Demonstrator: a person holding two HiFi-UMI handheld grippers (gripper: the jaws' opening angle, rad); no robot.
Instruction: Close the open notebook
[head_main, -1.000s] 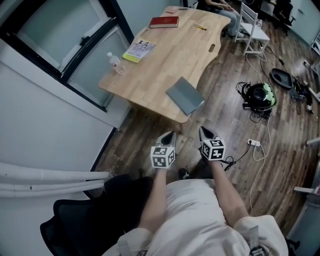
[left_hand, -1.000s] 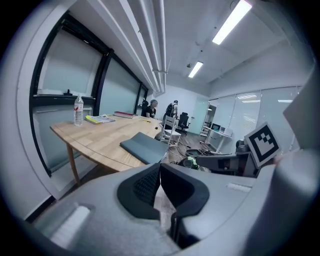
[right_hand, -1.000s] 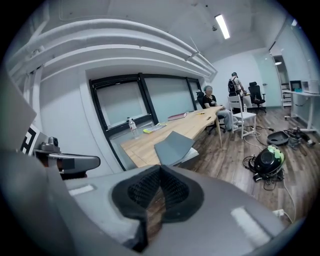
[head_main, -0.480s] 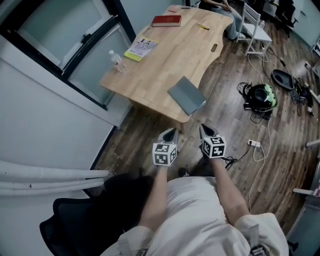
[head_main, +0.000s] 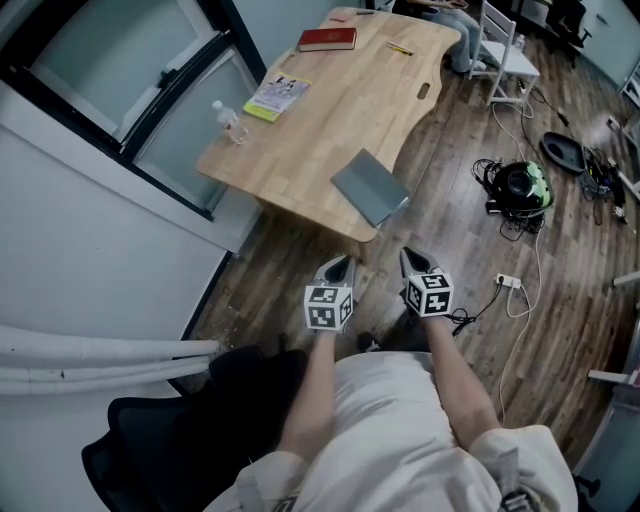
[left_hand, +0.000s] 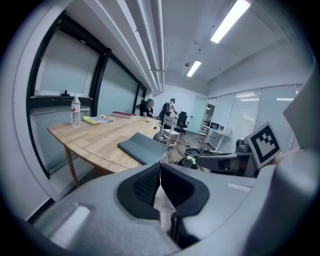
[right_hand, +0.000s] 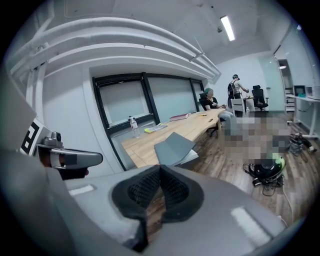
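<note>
A grey notebook (head_main: 370, 190) lies at the near corner of the wooden table (head_main: 320, 120), grey cover on top, slightly over the edge. In the right gripper view the notebook (right_hand: 174, 146) shows white page edges under its cover; in the left gripper view the notebook (left_hand: 142, 148) looks flat. My left gripper (head_main: 345, 262) and right gripper (head_main: 405, 256) hang side by side over the floor, short of the table and apart from the notebook. The left gripper (left_hand: 160, 165) and the right gripper (right_hand: 160, 167) both have their jaws together with nothing between them.
Farther along the table lie a water bottle (head_main: 230, 122), a yellow-green booklet (head_main: 277, 97), a red book (head_main: 327, 40) and a pencil (head_main: 400, 49). A white chair (head_main: 505, 50) stands at the far end. On the floor are a black-green helmet (head_main: 522, 188), cables and a power strip (head_main: 508, 282).
</note>
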